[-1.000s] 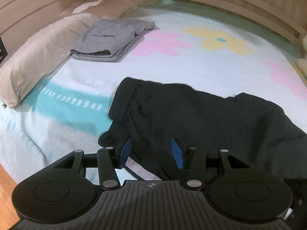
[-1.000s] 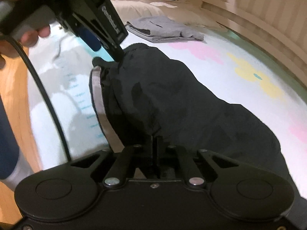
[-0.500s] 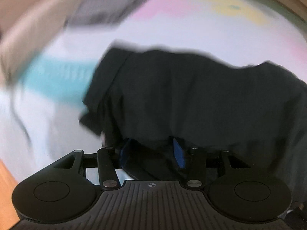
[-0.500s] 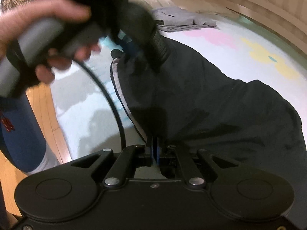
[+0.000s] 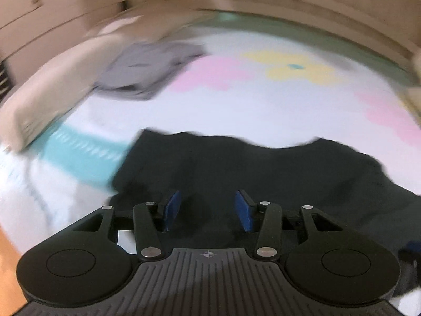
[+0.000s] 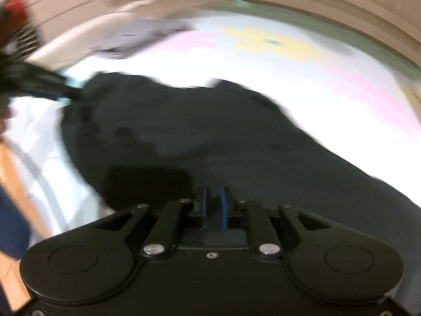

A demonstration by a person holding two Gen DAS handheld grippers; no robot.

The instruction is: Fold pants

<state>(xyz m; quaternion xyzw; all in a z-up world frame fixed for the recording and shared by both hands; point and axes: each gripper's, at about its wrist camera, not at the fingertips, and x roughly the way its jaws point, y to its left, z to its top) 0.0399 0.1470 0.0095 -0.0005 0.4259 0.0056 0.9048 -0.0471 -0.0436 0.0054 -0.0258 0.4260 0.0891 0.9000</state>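
Observation:
The black pants [image 5: 263,168] lie bunched on the flowered bedsheet; they also fill the middle of the right wrist view [image 6: 197,137]. My left gripper [image 5: 208,208] is open, its blue pads wide apart just over the near edge of the pants, holding nothing. My right gripper [image 6: 212,205] has its blue pads a narrow gap apart at the pants' near edge; I cannot tell whether cloth is still between them. The left gripper shows blurred at the far left of the right wrist view [image 6: 39,84], at the pants' corner. Both views are motion-blurred.
A folded grey garment [image 5: 147,71] lies at the back left beside a long beige pillow [image 5: 52,97]. A wooden headboard [image 5: 263,2] curves round the back. The bed's near left edge drops to a wooden floor [image 6: 10,184].
My left gripper swept over the pants and stays open. My right gripper's pads, pressed tight on the pants' edge before, now show a small gap. The pants lie flatter and more spread out.

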